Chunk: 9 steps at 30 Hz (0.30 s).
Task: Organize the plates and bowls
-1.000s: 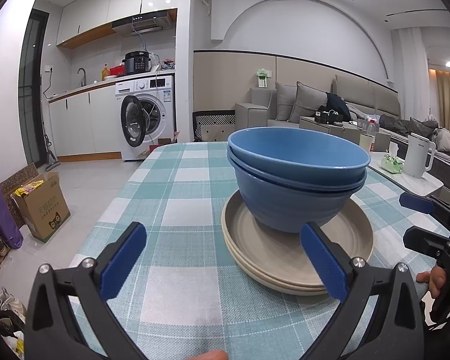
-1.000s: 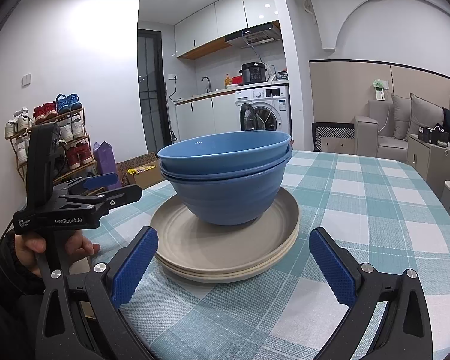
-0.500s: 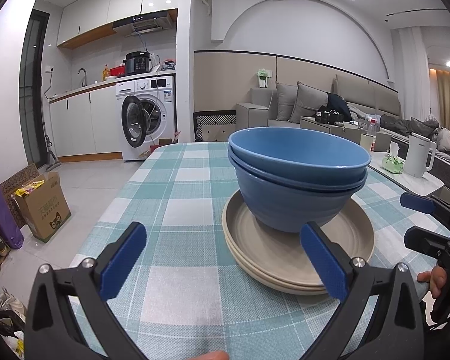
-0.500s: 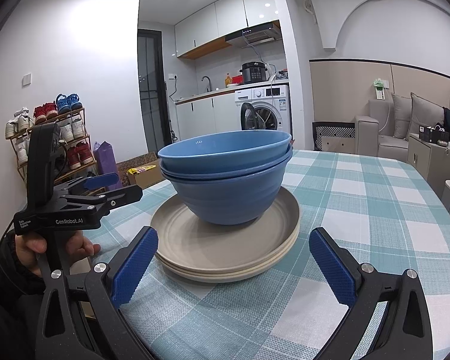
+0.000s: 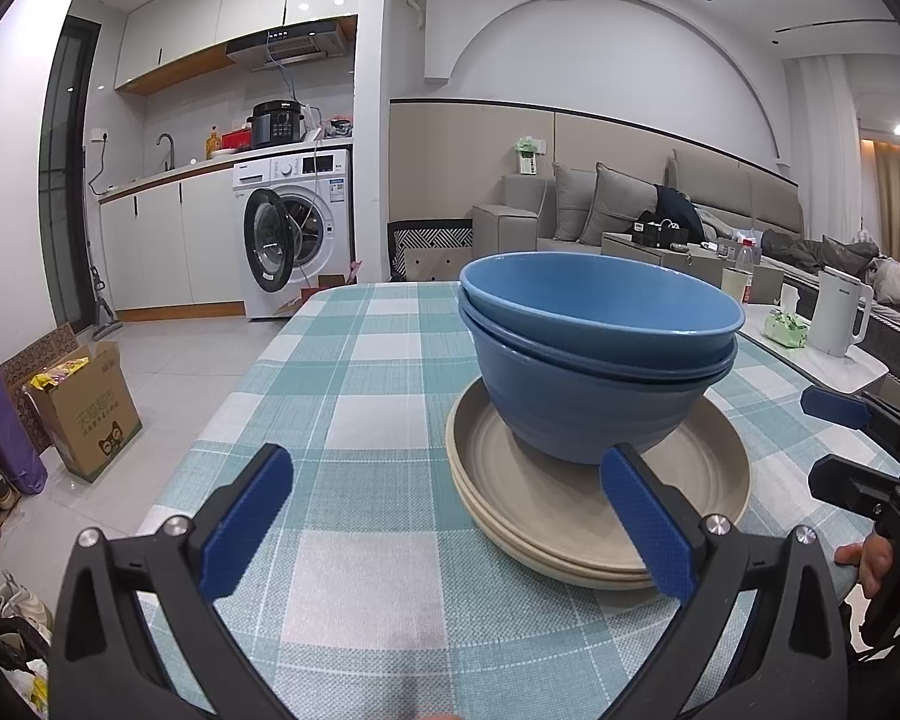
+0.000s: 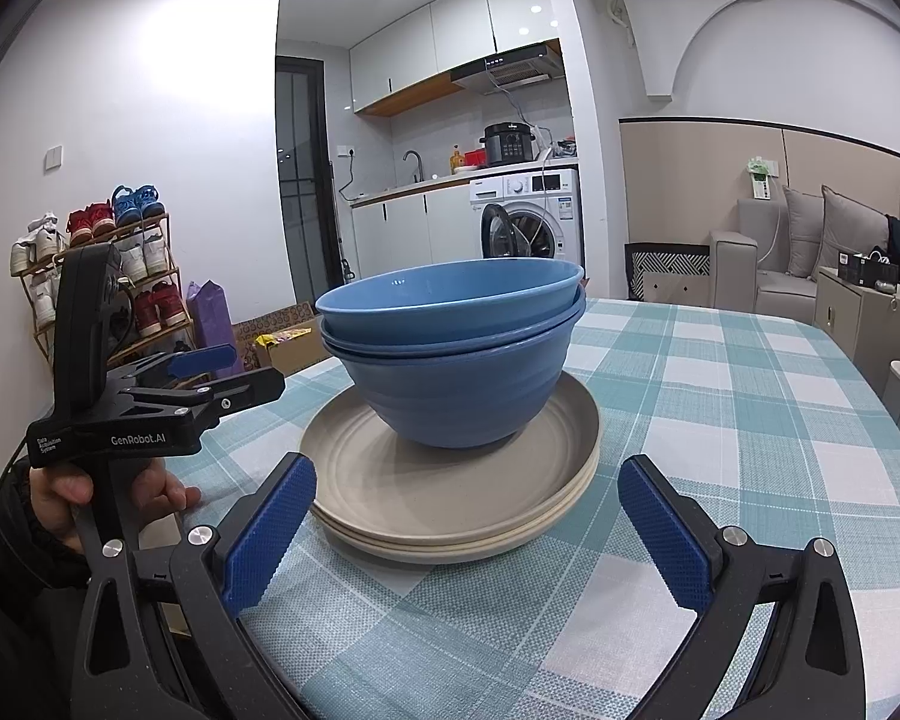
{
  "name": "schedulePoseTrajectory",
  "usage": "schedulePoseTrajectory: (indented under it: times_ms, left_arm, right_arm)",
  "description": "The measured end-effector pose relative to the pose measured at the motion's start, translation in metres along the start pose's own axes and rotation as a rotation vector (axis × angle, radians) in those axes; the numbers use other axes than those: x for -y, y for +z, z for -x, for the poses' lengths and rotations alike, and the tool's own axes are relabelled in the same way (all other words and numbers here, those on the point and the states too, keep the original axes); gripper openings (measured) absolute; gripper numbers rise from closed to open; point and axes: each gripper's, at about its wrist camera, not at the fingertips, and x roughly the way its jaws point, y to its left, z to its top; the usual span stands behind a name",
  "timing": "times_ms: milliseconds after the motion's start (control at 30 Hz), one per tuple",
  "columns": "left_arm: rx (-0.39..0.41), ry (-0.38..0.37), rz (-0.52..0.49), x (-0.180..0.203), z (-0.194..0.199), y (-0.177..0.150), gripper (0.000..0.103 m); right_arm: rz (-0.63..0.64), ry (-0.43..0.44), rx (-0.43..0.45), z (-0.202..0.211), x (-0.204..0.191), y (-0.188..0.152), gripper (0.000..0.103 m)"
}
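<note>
Two nested blue bowls (image 6: 456,354) sit on stacked beige plates (image 6: 450,498); left gripper (image 5: 444,531) and right gripper (image 6: 468,537), both wide open and empty, should withdraw clear of the plates.

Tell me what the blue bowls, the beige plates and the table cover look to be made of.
Blue bowls: smooth, faintly glossy, small highlight inside; glazed ceramic or plastic, cannot tell. Beige plates: matte, speckled, ringed; possibly wheat-straw plastic. Table cover: checked, with a visible weave; woven fabric or textured vinyl.

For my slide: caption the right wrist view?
Two nested blue bowls on stacked beige plates, open right gripper facing them.
</note>
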Motion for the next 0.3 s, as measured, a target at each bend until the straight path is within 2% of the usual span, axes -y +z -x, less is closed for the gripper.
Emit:
schedulePoseTrajectory:
  times_ms: [300]
  left_arm:
    - [-0.006, -0.006, 0.009, -0.0017, -0.0022, -0.0031, 0.103]
  right_arm:
    - [0.001, 0.001, -0.003, -0.0006, 0.0, -0.0009, 0.102]
